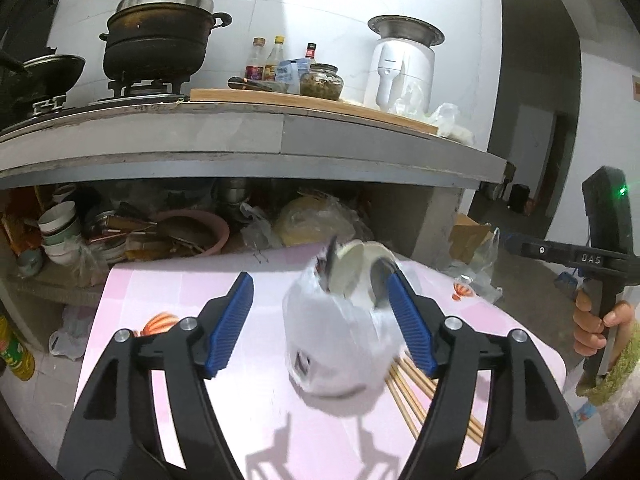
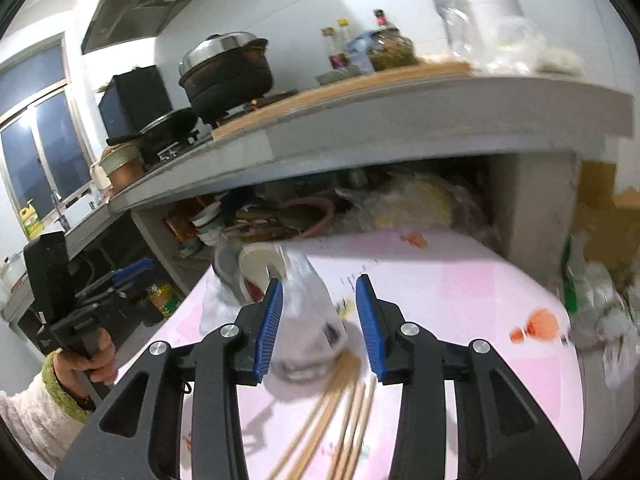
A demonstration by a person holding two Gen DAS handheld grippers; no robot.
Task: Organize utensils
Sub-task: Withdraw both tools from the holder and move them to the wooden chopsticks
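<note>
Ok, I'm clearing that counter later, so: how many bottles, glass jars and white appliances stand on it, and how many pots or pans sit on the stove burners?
Bottles: 3
Glass jar: 1
White appliance: 1
Lidded pot: 1
Wok: 1
Total: 7

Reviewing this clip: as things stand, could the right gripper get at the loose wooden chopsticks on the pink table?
Probably yes. The right gripper stands open and empty, and the chopsticks lie bare on the pink table just below its fingers. Only the white plastic bag covers their far ends, so a lower, nearer approach looks free.
</note>
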